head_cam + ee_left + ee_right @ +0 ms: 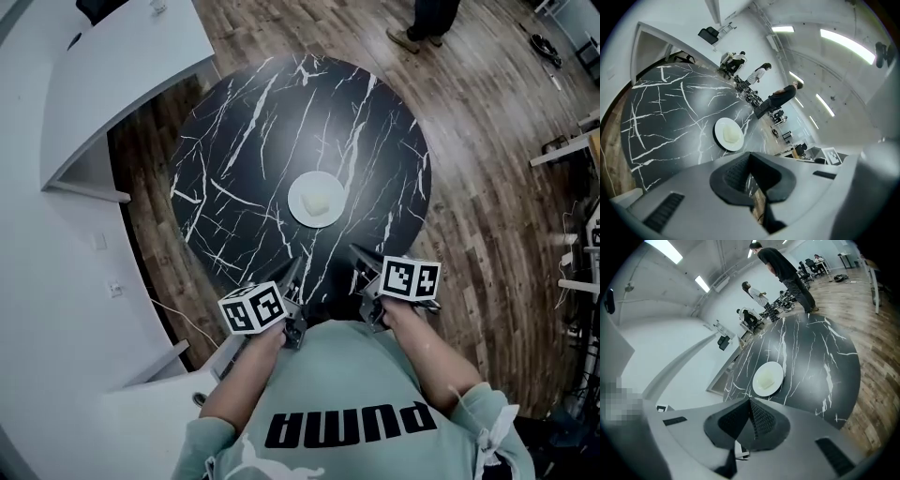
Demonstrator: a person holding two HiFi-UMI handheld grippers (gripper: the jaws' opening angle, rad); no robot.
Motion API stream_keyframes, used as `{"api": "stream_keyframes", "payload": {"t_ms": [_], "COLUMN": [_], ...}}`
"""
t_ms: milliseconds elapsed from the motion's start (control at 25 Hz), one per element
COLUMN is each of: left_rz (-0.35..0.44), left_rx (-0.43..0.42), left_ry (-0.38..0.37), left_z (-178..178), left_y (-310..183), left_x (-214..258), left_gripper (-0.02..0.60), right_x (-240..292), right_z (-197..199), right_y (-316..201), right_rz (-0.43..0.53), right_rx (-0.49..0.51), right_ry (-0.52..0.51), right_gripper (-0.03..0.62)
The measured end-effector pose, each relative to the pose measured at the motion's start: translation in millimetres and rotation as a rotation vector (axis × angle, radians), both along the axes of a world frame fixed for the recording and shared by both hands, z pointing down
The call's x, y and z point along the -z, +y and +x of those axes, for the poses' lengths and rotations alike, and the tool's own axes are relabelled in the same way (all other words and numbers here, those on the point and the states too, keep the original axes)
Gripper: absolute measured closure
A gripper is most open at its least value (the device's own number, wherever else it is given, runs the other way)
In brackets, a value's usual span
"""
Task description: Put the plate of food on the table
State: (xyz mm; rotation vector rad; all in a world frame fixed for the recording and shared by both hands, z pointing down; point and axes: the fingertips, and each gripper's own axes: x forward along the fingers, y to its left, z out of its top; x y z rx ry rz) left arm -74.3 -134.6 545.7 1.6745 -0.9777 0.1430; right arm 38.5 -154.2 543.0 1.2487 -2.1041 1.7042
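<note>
Plate: the round white plate (316,199), with a pale lump of food (321,202) on it, lies flat on the round black marble-veined table (234,131). It is out ahead of both sets of fingertips, roughly midway between their two lines, and well apart from either.
Left fingers: on the left gripper (750,157) the dark ribbed pads are drawn together at the tips. There's nothing between them, and only table edge and wooden floor show through the thin slit lower down.
Right fingers: on the right gripper (750,401) the pads are pressed tip to tip, and this one is empty too.
Position: both grippers are held low at the table's near edge, close against the person's pale green shirt (366,375), with their tips aimed towards the plate.
Done: the main job looks complete, because the plate rests on the tabletop near its middle with nothing touching it.
Left to do: very little, I'd say. The plate sits level and well in from the rim, so no nudge looks called for.
Background: a person stands on the floor beyond the table's far side, clear of the action.
</note>
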Motion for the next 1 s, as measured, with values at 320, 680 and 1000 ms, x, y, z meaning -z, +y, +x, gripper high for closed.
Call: {"api": "stream_keyframes", "payload": {"t_ms": [320,680,1000], "left_rz": [0.075,0.097,0.129], "left_rx": [-0.065,-0.083,-0.028], "left_ry": [0.082,0.095,0.069], "left_z": [0.9,1.8,18.1], "left_y": [62.6,103.9,134.0], "left_x": [38.5,53.9,66.0], "left_gripper": [0.575,0.575,0.575], "right_x": [32.9,61.7,79.4], "right_z": [-10.8,-25.6,-10.1], "right_y": [74.5,115.8,143.7], "right_rz": [0.032,0.075,0.163], "right_rx": [-0.03,0.014,0.091], "right_ry": [-0.021,-0.019,0.0], "right_gripper": [0.585,0.585,0.585]}}
